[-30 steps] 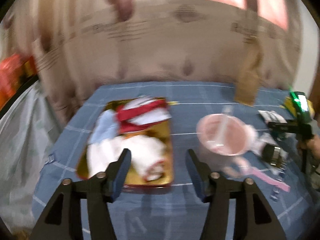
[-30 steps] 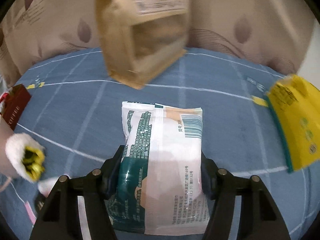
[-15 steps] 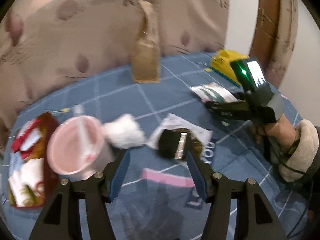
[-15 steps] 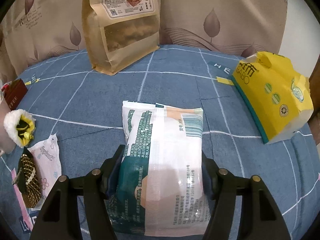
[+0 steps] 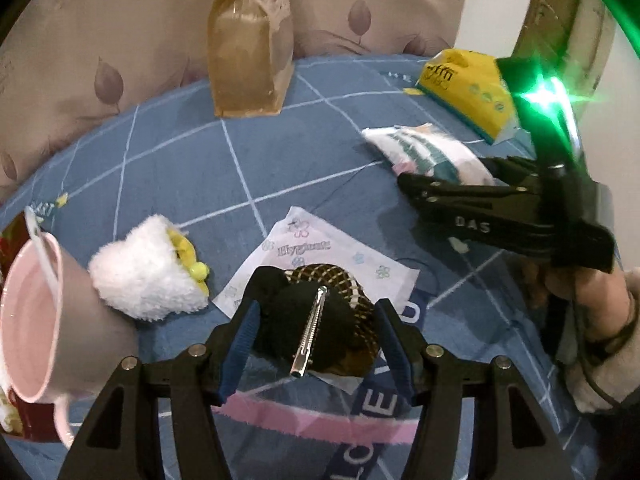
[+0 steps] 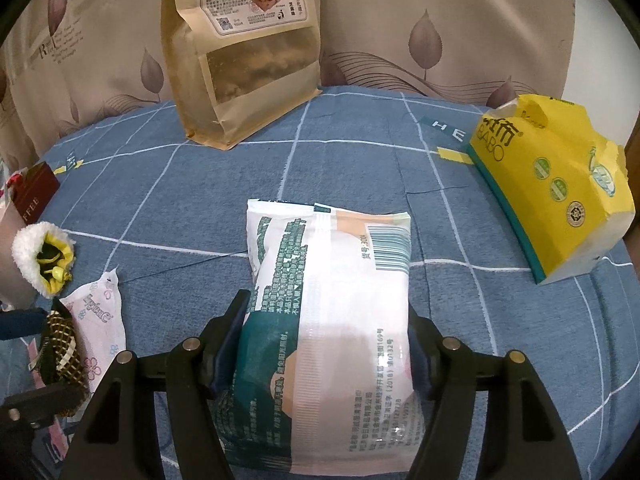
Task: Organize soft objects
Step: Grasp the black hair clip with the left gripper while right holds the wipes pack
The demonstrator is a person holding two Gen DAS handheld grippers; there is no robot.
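Slippage worries me: the black fabric hair accessory with a silver clip (image 5: pixel 316 328) sits between my left claw (image 5: pixel 316 344), spread just wider than it, atop a white sachet (image 5: pixel 320 252). My right claw (image 6: pixel 326 344) pinches the glossy white-and-teal soft pack (image 6: pixel 332 320) on the blue checked tabletop (image 6: pixel 360 168); it could squirm out.

A blue cloth with thin white grid lines (image 6: pixel 352 168) covers the surface. Behind its far edge hangs a beige curtain printed with brown leaves (image 6: pixel 424 32); a white wall (image 5: pixel 496 4) shows at far right.
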